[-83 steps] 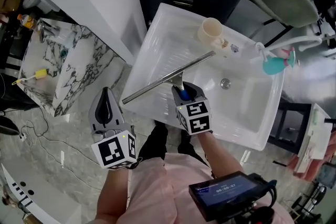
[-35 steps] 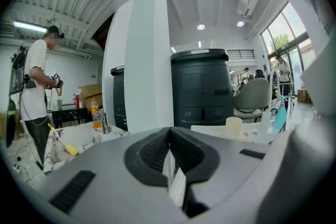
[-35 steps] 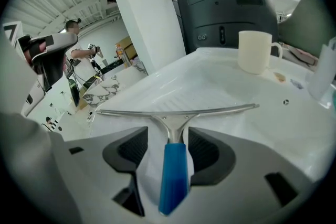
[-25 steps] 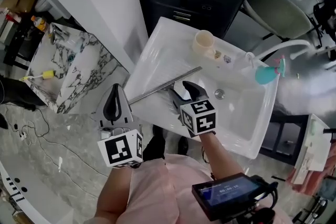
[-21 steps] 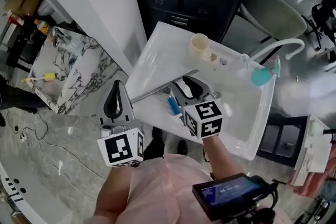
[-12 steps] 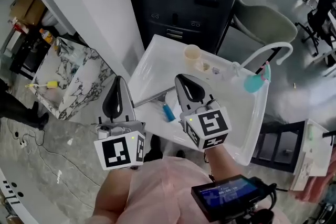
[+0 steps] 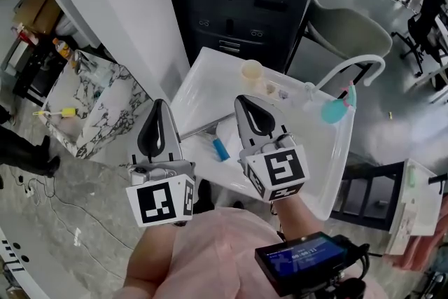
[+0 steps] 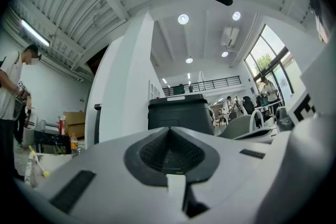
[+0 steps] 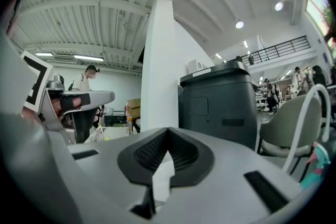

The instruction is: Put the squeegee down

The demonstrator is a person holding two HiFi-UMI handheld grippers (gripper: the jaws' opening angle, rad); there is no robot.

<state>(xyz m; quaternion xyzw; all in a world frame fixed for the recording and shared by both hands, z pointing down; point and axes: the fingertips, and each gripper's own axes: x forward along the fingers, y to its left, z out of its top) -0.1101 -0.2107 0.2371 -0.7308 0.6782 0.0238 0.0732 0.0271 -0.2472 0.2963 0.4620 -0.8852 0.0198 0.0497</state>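
In the white basin (image 7: 316,159), toward its near left side, our squeegee (image 7: 220,149) lies released. Our right gripper (image 7: 246,103) has just been closing on nothing; our left gripper (image 7: 158,107) is clenched empty. Bumping the basin could make the squeegee slide.

Head view looks steeply down on the sink (image 7: 203,66) — gripper views face level, sharing the cabinet (image 8: 178,113).
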